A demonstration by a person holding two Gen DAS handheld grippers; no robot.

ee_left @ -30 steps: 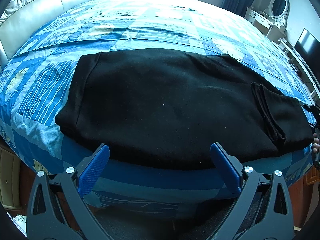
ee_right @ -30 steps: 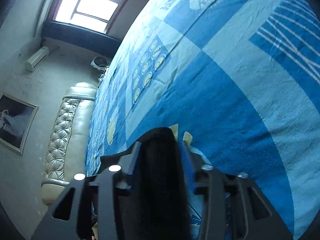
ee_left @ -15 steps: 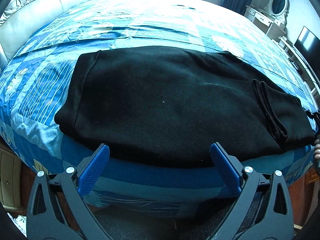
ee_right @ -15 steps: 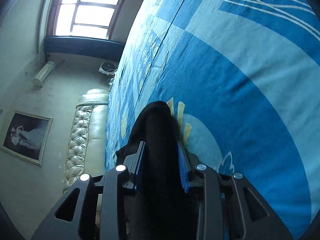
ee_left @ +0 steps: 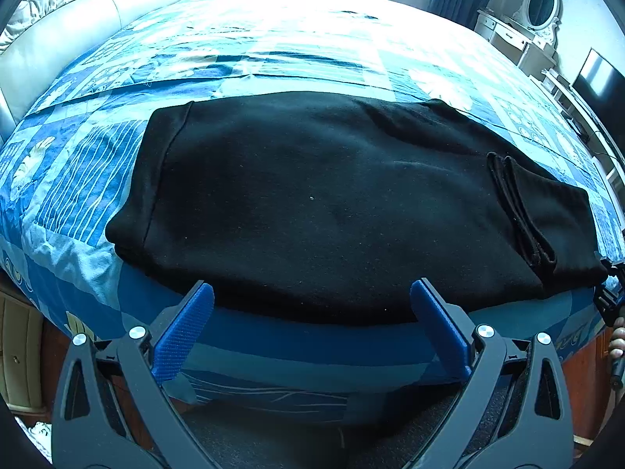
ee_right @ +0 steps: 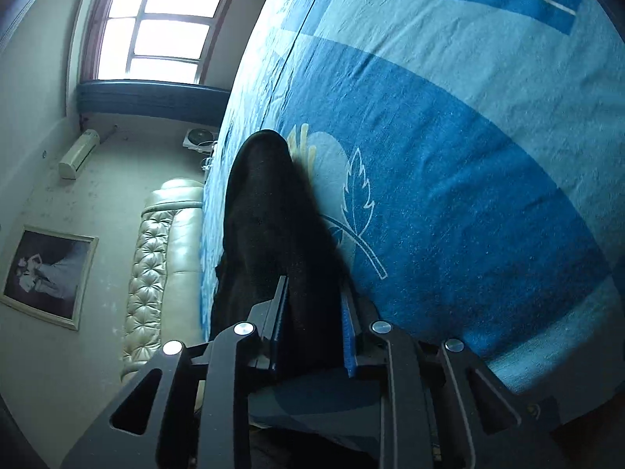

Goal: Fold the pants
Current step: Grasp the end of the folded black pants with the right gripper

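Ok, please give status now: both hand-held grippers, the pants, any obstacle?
Left hand-held gripper open, empty. Right hand-held gripper shut on black pants, jaws just tightened. No obstacle on bed.

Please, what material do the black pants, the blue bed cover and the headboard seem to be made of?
Black pants: probably thick knit or fleece; matte, lint specks show, soft rolled edges.
Bed cover: looks like woven cotton; fine wrinkles, printed leaf and stripe patterns, no shine.
Headboard: seems leather or imitation leather; cream, glossy, button-tufted. Which one, the pictures cannot tell.
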